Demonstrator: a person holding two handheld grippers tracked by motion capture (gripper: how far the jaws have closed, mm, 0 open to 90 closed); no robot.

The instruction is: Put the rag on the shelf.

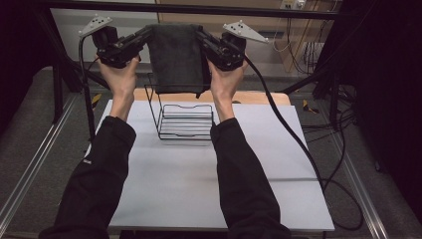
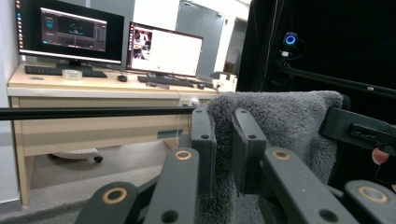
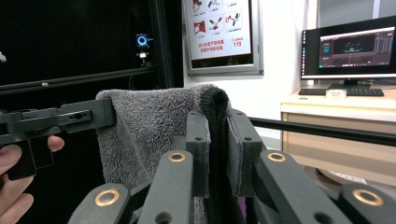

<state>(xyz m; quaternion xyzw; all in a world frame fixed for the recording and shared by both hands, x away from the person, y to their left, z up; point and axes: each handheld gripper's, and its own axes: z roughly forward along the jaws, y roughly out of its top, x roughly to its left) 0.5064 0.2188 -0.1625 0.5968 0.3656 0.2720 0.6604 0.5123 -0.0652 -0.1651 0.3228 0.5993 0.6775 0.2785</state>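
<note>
Above the table's [image 1: 278, 149] far edge, grey towel [image 1: 176, 57] hanging folded over wire rack [image 1: 184, 122], left gripper [image 1: 144, 36] and right gripper [image 1: 201, 37] each clamped on an upper corner.

Dark grey towel [image 1: 176, 55], black wire rack [image 1: 185, 119], white table [image 1: 199, 169], black claws, black sleeves [image 1: 99, 174]

wire rack [image 1: 181, 119] - on table [image 1: 278, 164] | monitors [image 2: 70, 30] - on desk [image 2: 93, 86]
</note>
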